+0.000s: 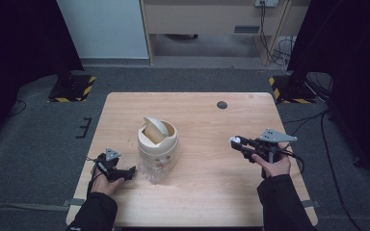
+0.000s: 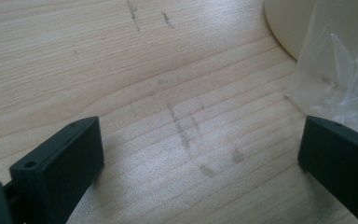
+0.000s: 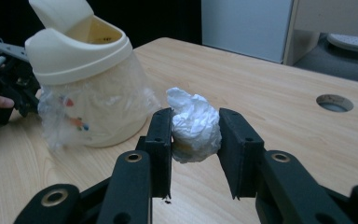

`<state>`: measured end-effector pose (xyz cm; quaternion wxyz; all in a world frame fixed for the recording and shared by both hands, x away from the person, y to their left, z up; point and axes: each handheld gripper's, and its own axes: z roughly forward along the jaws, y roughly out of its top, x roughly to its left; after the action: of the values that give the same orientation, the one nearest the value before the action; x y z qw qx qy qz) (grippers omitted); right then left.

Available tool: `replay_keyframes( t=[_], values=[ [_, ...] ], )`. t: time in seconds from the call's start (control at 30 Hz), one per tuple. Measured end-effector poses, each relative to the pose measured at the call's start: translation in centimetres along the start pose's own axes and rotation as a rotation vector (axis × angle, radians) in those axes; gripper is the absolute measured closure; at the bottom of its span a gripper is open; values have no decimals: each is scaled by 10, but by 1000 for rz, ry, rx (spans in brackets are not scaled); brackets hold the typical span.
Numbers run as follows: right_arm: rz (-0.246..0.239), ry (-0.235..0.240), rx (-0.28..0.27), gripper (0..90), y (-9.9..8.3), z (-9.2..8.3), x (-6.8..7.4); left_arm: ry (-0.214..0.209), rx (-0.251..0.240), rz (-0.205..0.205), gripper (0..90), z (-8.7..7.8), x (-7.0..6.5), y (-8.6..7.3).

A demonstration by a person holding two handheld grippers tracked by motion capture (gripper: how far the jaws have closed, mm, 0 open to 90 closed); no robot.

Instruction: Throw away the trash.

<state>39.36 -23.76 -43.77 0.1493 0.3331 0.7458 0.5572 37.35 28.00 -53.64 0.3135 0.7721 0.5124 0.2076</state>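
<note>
Wooden tabletop [image 1: 207, 178] carries everything. Left gripper [image 1: 125, 173], at 8 o'clock, rests with fingers [image 2: 60, 161] wide beside the plastic-lined cream bin [image 1: 157, 144]. Right gripper [image 1: 236, 143], at 3 o'clock, pinches a crumpled white paper wad [image 3: 193, 125].

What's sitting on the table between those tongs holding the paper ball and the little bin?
Nothing: in the high view, bare table runs from the right tongs, shut on the paper ball, to the bin.
</note>
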Motion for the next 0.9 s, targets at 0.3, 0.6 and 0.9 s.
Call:
replay_keyframes(
  t=[0.3, 0.6, 0.9],
  values=[
    [4, -2, -64, 663, 22, 2, -4, 0, 0, 0, 0, 0, 0, 0],
    [-8, 6, -130, 662, 52, 11, -7, 0, 0, 0, 0, 0, 0, 0],
    [-30, 33, -160, 661, 78, 24, -3, 0, 0, 0, 0, 0, 0, 0]
  ],
)
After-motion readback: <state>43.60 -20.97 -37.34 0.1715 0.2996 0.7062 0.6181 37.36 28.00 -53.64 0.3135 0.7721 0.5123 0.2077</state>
